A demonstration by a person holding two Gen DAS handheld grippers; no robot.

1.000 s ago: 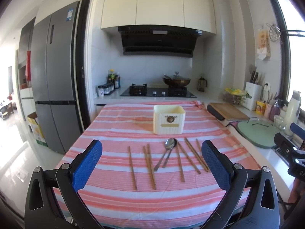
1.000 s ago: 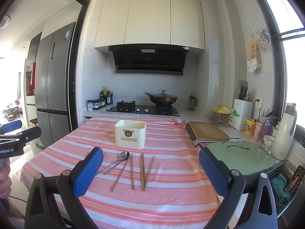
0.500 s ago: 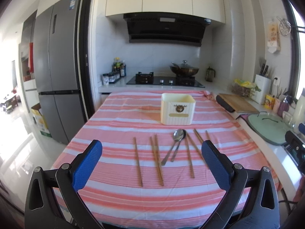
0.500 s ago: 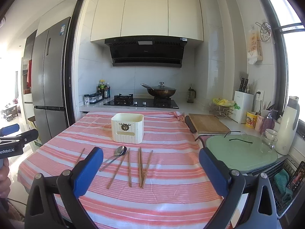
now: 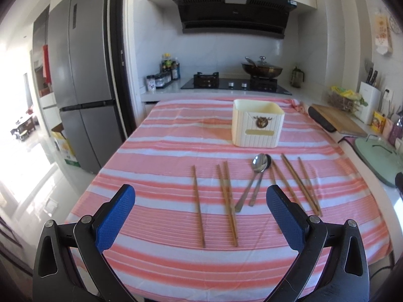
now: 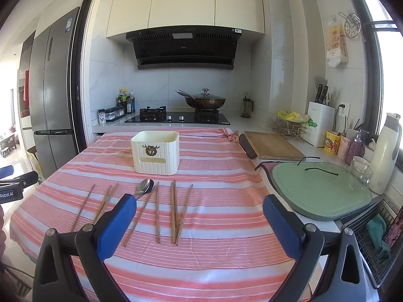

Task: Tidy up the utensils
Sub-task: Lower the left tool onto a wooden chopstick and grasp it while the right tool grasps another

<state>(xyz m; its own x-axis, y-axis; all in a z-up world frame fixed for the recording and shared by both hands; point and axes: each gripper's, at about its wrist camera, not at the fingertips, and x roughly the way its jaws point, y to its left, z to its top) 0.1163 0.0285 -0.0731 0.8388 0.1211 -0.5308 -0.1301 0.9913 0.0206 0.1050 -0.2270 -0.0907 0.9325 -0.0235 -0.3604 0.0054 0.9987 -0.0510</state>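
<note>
Left fingers point(image 5: 118, 216) spread wide; chopsticks point(image 5: 228, 201) ahead between them, untouched.

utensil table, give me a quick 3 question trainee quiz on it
1. True or false: the spoons already stand inside the cream holder.
2. The holder sits: A) beyond the utensils, toward the stove B) on the cutting board C) in a gripper.
3. What does the left gripper or the right gripper hold?

Key:
1. False; they lie flat on the striped cloth among the chopsticks.
2. A.
3. Nothing; both are open above the near edge of the table.
</note>
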